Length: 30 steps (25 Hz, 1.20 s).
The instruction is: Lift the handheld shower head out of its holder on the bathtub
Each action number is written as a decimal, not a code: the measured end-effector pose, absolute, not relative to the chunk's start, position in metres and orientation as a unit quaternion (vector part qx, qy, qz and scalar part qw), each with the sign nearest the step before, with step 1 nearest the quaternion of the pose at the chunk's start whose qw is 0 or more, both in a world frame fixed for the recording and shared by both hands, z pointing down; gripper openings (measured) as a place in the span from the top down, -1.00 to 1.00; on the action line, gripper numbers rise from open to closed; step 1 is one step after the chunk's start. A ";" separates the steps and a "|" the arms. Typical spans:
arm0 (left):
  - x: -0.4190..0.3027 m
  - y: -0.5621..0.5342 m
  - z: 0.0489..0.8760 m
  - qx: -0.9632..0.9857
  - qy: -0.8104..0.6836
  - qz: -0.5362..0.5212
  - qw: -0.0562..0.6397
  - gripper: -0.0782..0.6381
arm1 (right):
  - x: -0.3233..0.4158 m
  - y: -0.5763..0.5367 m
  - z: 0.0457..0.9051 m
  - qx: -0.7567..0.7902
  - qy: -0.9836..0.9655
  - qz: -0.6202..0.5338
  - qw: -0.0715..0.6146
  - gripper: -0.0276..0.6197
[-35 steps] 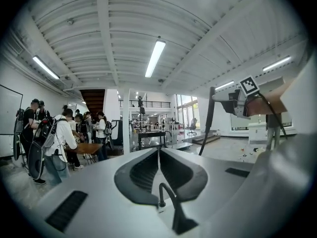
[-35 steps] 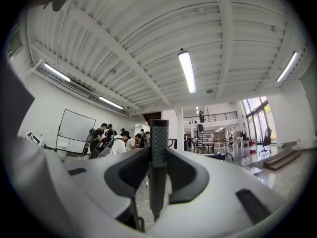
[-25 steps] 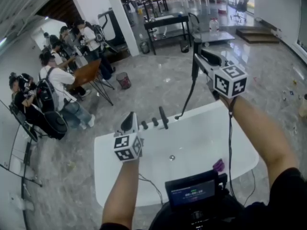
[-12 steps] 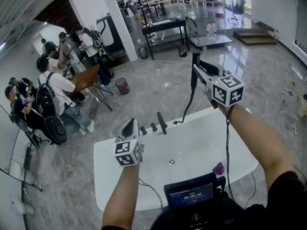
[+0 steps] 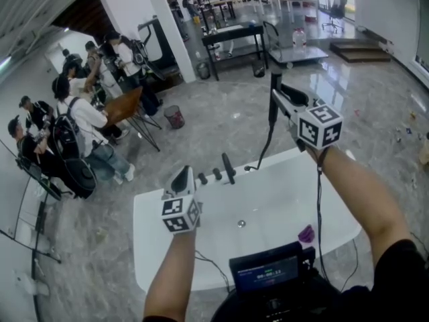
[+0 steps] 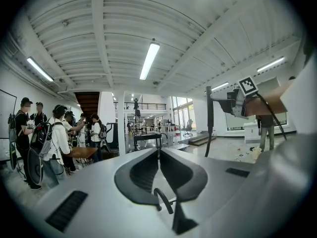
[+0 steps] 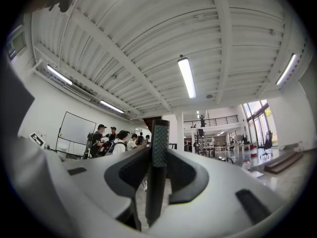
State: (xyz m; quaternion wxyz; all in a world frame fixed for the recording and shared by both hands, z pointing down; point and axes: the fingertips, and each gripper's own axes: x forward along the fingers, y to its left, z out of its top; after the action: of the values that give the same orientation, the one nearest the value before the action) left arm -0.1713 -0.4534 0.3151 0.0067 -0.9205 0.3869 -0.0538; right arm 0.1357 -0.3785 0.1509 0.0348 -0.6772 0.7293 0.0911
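Observation:
My right gripper is shut on the black handheld shower head, which it holds upright in the air beyond the far rim of the white bathtub. The wand's textured black handle stands clamped between the jaws in the right gripper view. Its hose hangs down to the tub's far edge by the black faucet. My left gripper hovers over the tub's far-left rim, its jaws shut with nothing in them. From there the shower head shows to the right.
Black knobs line the tub rim beside the faucet. A purple object and the drain lie inside the tub. A screen device sits at the near edge. Several people gather at the left by a wooden table.
The right gripper with the shower head has shifted slightly lower. The left gripper has stayed where it was, and both grips are unchanged.

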 end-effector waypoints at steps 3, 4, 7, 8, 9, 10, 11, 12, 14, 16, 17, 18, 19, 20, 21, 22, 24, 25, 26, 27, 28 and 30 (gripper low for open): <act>-0.179 -0.449 0.317 -0.918 0.392 -0.057 0.004 0.73 | 0.132 -0.377 0.154 -0.676 0.731 0.089 0.032 0.56; -0.180 -0.449 0.317 -0.918 0.392 -0.058 0.004 0.73 | 0.132 -0.377 0.154 -0.676 0.731 0.089 0.030 0.56; -0.181 -0.446 0.318 -0.918 0.393 -0.057 0.004 0.73 | 0.132 -0.375 0.156 -0.675 0.732 0.090 0.026 0.56; -0.181 -0.445 0.317 -0.918 0.393 -0.057 0.004 0.72 | 0.132 -0.373 0.156 -0.674 0.733 0.090 0.025 0.56; -0.181 -0.444 0.316 -0.918 0.393 -0.057 0.005 0.73 | 0.132 -0.372 0.155 -0.674 0.733 0.091 0.024 0.56; -0.182 -0.443 0.315 -0.918 0.392 -0.056 0.006 0.72 | 0.131 -0.372 0.155 -0.674 0.733 0.091 0.024 0.56; -0.183 -0.442 0.315 -0.918 0.392 -0.056 0.007 0.72 | 0.131 -0.371 0.154 -0.675 0.732 0.091 0.024 0.56; -0.184 -0.441 0.314 -0.919 0.391 -0.055 0.007 0.72 | 0.130 -0.370 0.154 -0.677 0.730 0.091 0.025 0.56; -0.186 -0.439 0.315 -0.919 0.390 -0.057 0.008 0.73 | 0.130 -0.368 0.155 -0.679 0.729 0.088 0.025 0.56; -0.186 -0.439 0.315 -0.919 0.390 -0.058 0.007 0.72 | 0.130 -0.367 0.155 -0.679 0.728 0.087 0.023 0.56; -0.186 -0.439 0.315 -0.919 0.390 -0.058 0.006 0.72 | 0.129 -0.367 0.155 -0.679 0.728 0.087 0.022 0.56; -0.186 -0.440 0.314 -0.919 0.389 -0.058 0.006 0.73 | 0.129 -0.368 0.154 -0.680 0.728 0.088 0.020 0.56; -0.186 -0.440 0.314 -0.919 0.389 -0.058 0.005 0.73 | 0.129 -0.368 0.154 -0.680 0.728 0.088 0.020 0.56; -0.186 -0.439 0.314 -0.920 0.388 -0.058 0.004 0.73 | 0.129 -0.368 0.154 -0.680 0.728 0.087 0.019 0.56; -0.186 -0.439 0.314 -0.920 0.387 -0.058 0.004 0.72 | 0.129 -0.367 0.153 -0.681 0.727 0.087 0.019 0.56; -0.186 -0.438 0.314 -0.920 0.387 -0.058 0.003 0.73 | 0.129 -0.367 0.153 -0.681 0.727 0.087 0.018 0.56; -0.187 -0.438 0.315 -0.921 0.386 -0.058 0.003 0.73 | 0.128 -0.366 0.152 -0.682 0.726 0.087 0.018 0.56; -0.187 -0.438 0.315 -0.921 0.385 -0.058 0.002 0.73 | 0.127 -0.366 0.152 -0.682 0.726 0.087 0.018 0.56; -0.187 -0.437 0.315 -0.921 0.385 -0.058 0.002 0.72 | 0.127 -0.365 0.152 -0.683 0.725 0.087 0.018 0.56; -0.187 -0.437 0.315 -0.921 0.384 -0.059 0.001 0.73 | 0.127 -0.365 0.152 -0.683 0.725 0.088 0.017 0.56; -0.188 -0.437 0.316 -0.922 0.384 -0.059 0.001 0.73 | 0.127 -0.365 0.152 -0.684 0.724 0.088 0.017 0.56; -0.189 -0.438 0.316 -0.921 0.385 -0.058 -0.001 0.72 | 0.127 -0.364 0.153 -0.684 0.723 0.089 0.018 0.56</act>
State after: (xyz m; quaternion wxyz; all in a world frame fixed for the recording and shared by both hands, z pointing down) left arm -0.1888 -0.4384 0.3163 -0.0005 -0.9209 0.3853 -0.0581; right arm 0.1266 -0.3644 0.1525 0.0181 -0.6844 0.7235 0.0888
